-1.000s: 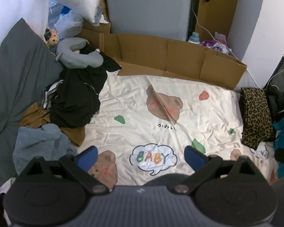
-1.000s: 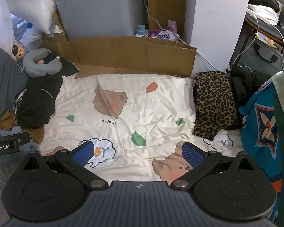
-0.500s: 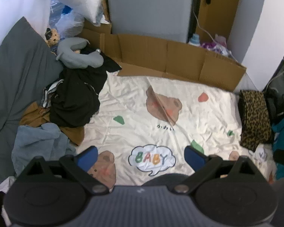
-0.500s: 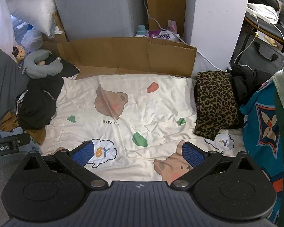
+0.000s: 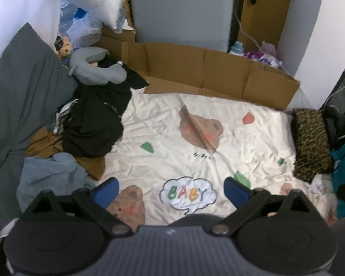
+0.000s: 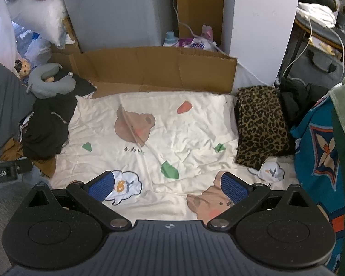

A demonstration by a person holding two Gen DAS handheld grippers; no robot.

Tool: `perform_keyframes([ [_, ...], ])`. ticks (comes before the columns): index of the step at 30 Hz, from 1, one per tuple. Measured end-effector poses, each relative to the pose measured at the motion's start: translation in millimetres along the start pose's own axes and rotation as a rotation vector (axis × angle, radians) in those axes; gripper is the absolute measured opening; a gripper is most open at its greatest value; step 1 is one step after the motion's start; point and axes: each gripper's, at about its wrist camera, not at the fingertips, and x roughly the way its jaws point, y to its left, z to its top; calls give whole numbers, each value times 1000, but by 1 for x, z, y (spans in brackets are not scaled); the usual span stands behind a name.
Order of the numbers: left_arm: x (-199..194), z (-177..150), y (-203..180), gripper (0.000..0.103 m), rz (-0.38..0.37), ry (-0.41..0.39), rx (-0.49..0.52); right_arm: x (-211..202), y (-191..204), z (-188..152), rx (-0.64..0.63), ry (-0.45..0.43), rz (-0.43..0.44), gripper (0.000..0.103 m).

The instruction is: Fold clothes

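Note:
A heap of clothes lies at the left of a cream bear-print sheet [image 5: 172, 124] [image 6: 195, 124]: a black garment [image 5: 92, 119] [image 6: 46, 133] on top, a brown one [image 5: 46, 140] under it, a light blue one [image 5: 48, 172] nearest. A folded leopard-print garment [image 5: 310, 142] [image 6: 260, 124] rests at the sheet's right edge, and a teal patterned cloth [image 6: 317, 158] is at the far right. My left gripper [image 5: 171, 191] hangs open above the sheet's near part, holding nothing. My right gripper [image 6: 168, 184] is open too, also above the sheet.
A cardboard wall [image 5: 207, 73] [image 6: 149, 66] borders the far side. A grey neck pillow [image 5: 94, 69] [image 6: 48, 82] and a small plush toy [image 5: 64, 46] lie at the back left, a grey cushion [image 5: 16, 96] on the left. A bottle [image 6: 170, 38] and packets stand behind the cardboard.
Both grippers have drawn back and risen a little, so the sheet looks slightly farther in each view. Nothing on the sheet has moved. Both stay open.

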Motion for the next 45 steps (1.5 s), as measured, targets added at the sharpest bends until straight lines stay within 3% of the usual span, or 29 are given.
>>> perform_keyframes([
  [14,0,12,40,99,47,10,-49,0,4,-2,1,42,19,102],
  [28,7,22,65,99,42,37,-67,14,5,15,42,111,67,102],
  [45,20,42,97,99,47,-2,-83,28,27,33,38,-13,70,102],
])
